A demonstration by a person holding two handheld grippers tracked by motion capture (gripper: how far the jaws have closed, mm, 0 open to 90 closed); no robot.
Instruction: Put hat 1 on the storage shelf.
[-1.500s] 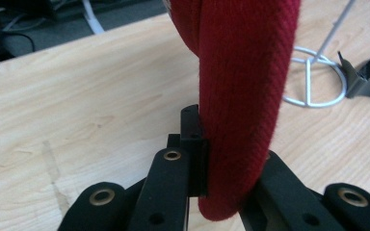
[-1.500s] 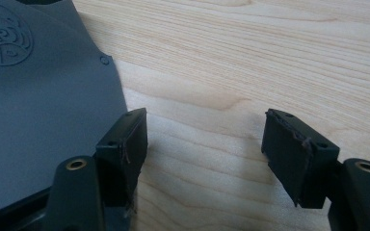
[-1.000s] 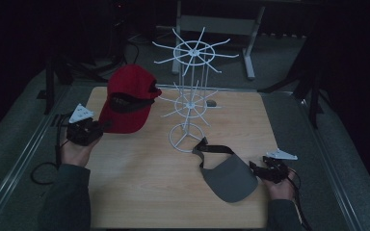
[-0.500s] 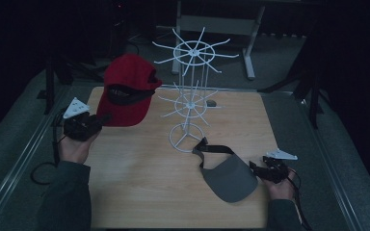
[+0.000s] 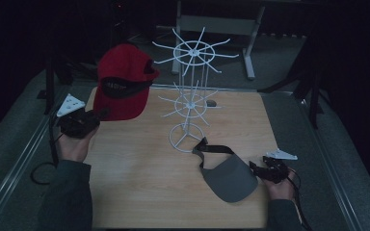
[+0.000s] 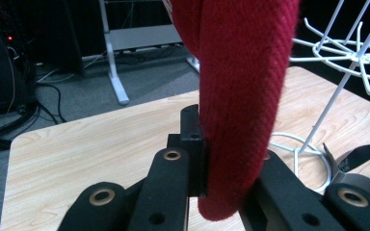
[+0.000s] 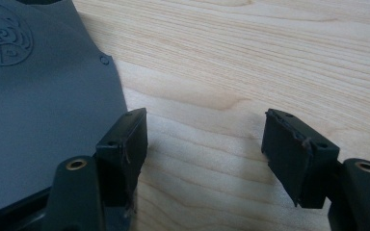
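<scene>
Red cap hangs high in the left gripper, left of the white rack. Left gripper view: fingers clamp its brim. Right gripper view: fingers wide beside the grey visor on the bench.

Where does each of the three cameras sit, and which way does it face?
High view: above the person's side, looking forward and down at the table; both forearms and hands show.
Left gripper view: on the left tool, looking along its jaws clamped on the red cap, white rack beyond.
Right gripper view: on the right tool, jaws apart, facing down at the tabletop beside the grey visor.
Shared: the high and left gripper views both show cap and rack.
</scene>
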